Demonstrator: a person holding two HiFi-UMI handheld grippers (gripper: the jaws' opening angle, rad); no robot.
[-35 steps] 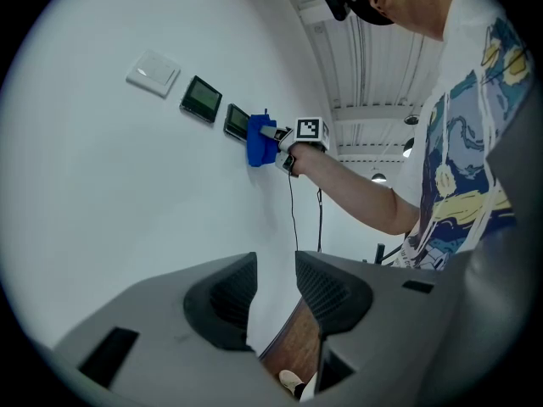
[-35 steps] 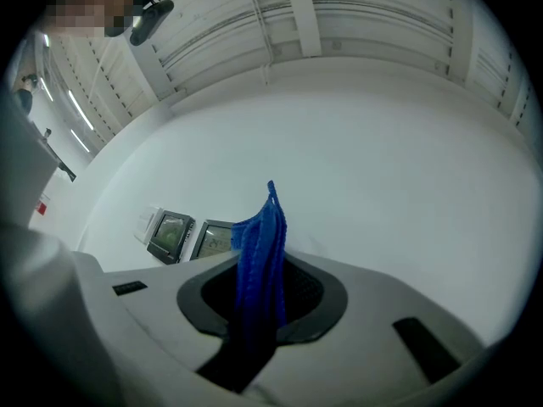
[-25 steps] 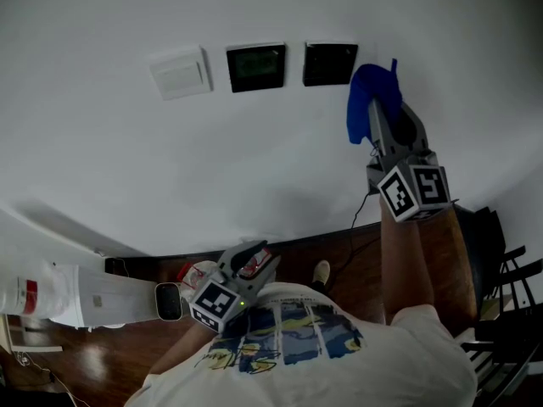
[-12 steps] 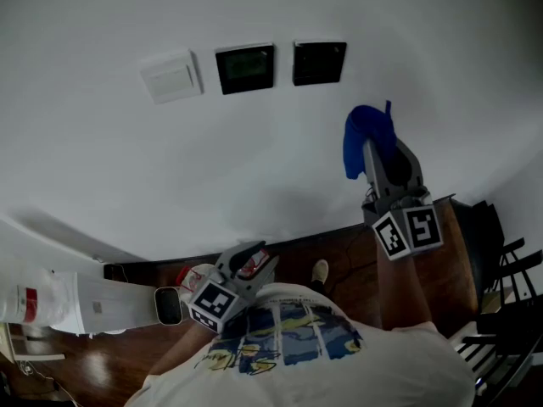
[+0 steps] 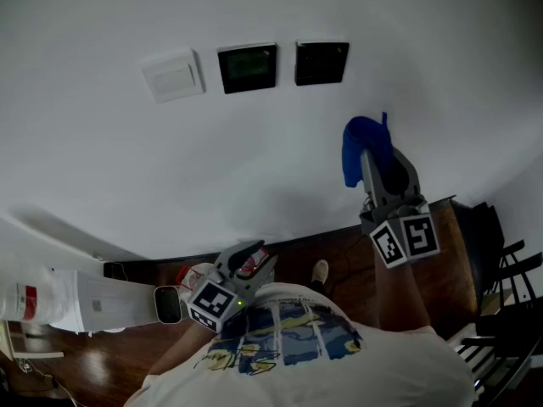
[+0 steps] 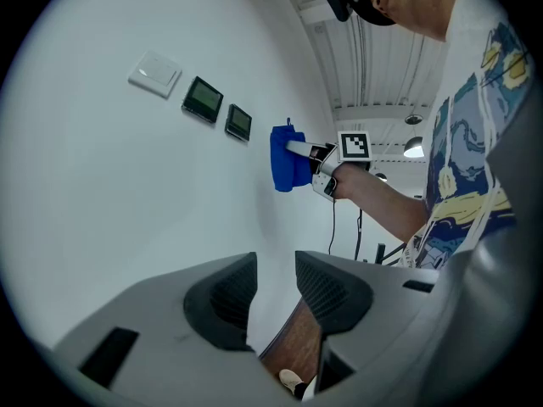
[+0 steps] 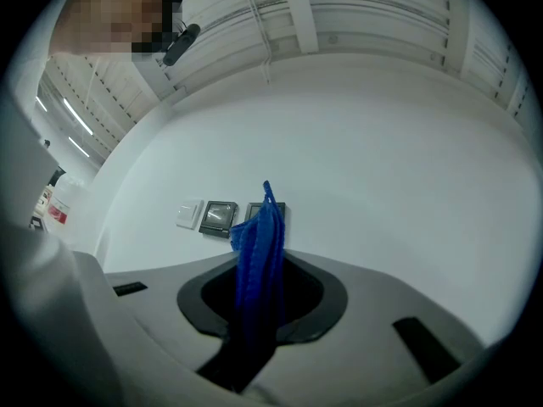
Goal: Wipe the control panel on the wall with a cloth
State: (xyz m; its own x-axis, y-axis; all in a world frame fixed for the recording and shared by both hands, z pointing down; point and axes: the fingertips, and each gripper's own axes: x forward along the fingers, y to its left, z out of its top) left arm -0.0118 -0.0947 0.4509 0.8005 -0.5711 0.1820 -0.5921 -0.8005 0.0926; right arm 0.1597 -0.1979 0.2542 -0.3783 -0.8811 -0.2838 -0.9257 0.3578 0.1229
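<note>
Bare white wall [image 5: 280, 159] lies open between the blue cloth [image 5: 358, 147] pinched in the right gripper [image 5: 377, 155] and the nearest control panel [image 5: 321, 63], above it — a second panel [image 5: 248, 67] and a white switch plate [image 5: 174, 75] line up alongside. The left gripper [image 5: 248, 259] hangs low by the person's shirt [image 5: 288, 337], well apart from the wall fittings.

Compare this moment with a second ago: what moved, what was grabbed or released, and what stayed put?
The right hand-held gripper, shut on the blue cloth throughout, came down and slightly left, from beside the black panel to well below it. Nothing was picked up or let go. The left hand-held gripper stayed low by the person's shirt, jaws apart and empty. The white switch and the panels look unchanged.
</note>
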